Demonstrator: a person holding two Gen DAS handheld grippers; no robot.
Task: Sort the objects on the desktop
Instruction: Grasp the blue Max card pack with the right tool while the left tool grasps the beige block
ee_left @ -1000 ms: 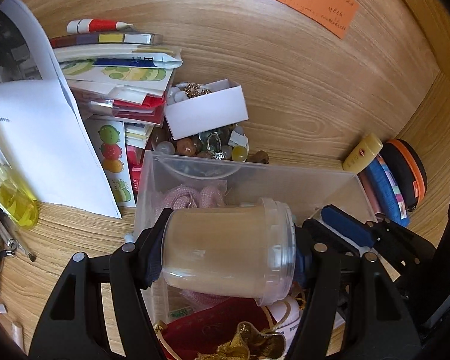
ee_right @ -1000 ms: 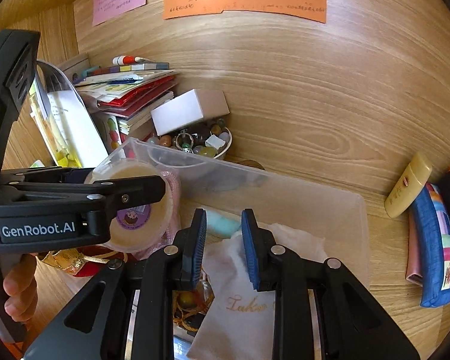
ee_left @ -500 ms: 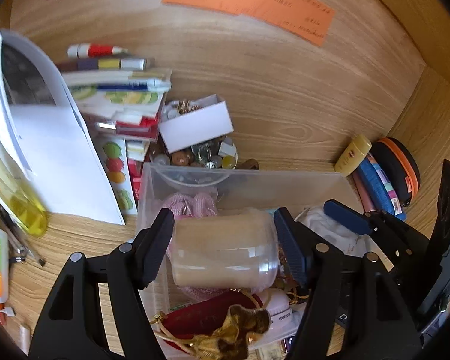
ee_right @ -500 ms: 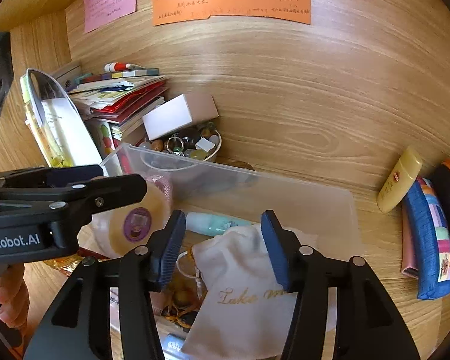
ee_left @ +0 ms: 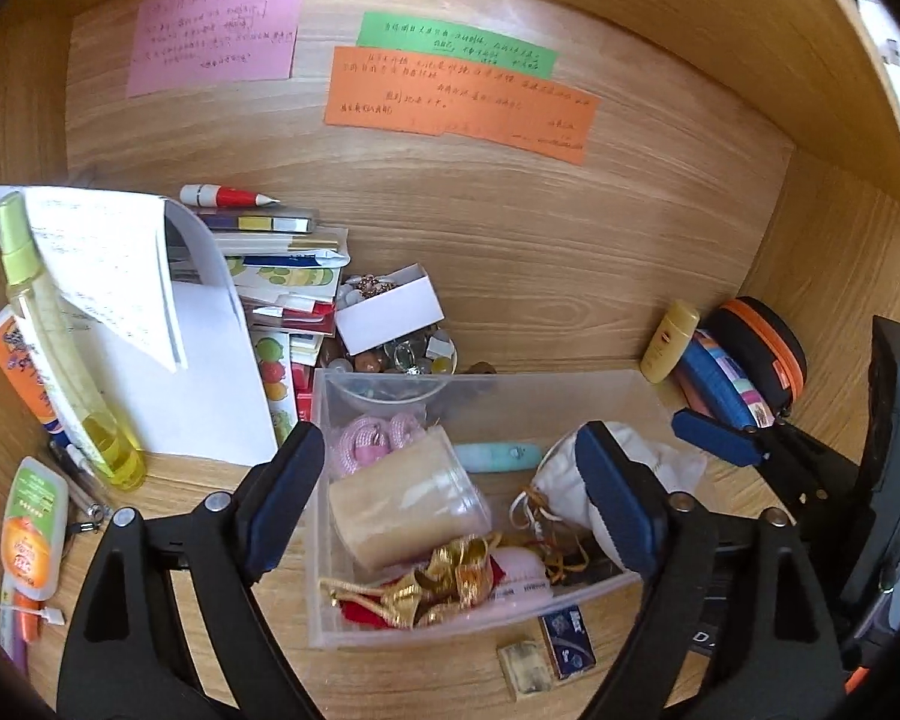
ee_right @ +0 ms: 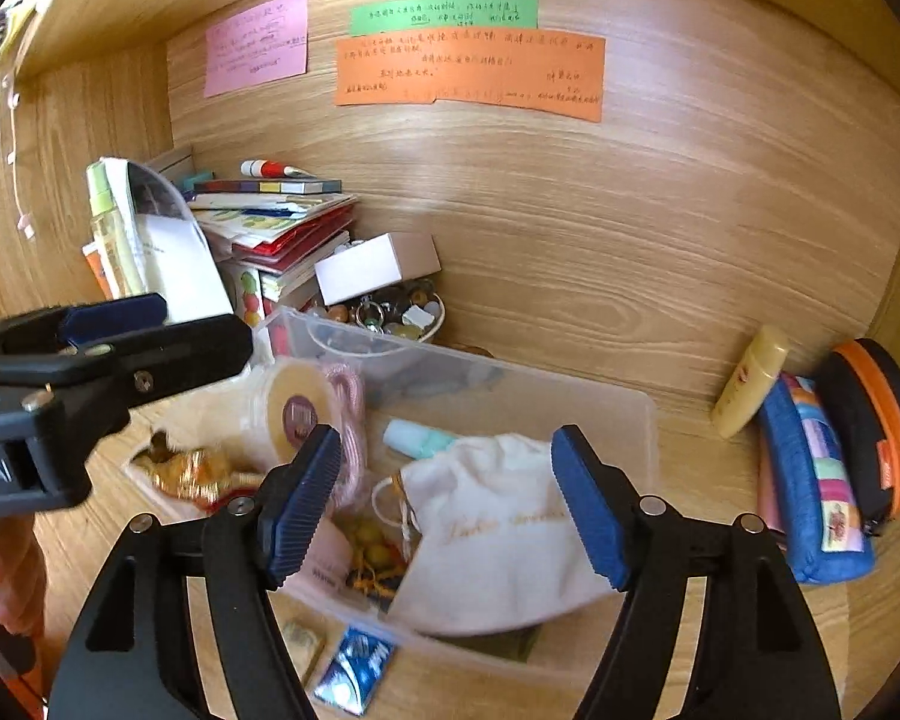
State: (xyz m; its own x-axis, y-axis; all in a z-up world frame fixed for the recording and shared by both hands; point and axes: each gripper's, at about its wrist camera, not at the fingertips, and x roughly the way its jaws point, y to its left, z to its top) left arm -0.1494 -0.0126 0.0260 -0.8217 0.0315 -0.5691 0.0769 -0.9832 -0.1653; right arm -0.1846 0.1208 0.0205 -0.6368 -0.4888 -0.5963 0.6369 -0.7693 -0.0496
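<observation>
The left gripper (ee_left: 456, 510) has its jaws wide and still opening, with nothing pinched; the tan jar (ee_left: 405, 495) lies on its side below them in the clear plastic box (ee_left: 324, 480), free of both pads. The right gripper (ee_right: 444, 504) is opening too and holds nothing, hanging over the white cloth bag (ee_right: 498, 528) in the same box. Next to the jar are gold ribbon (ee_left: 444, 579), a pink cord (ee_left: 372, 441) and a small mint tube (ee_left: 498, 457). Two tiny packets (ee_left: 549, 648) sit on the desk in front of the box. Behind it is a bowl of beads (ee_left: 402, 357) (a white box (ee_left: 390, 312) rests on top), then a pile of books (ee_left: 282, 276). Off to the right lie a yellow tube (ee_left: 669, 339) and pouches (ee_left: 744, 360). Coloured notes (ee_left: 459, 99) are stuck on the back wall
</observation>
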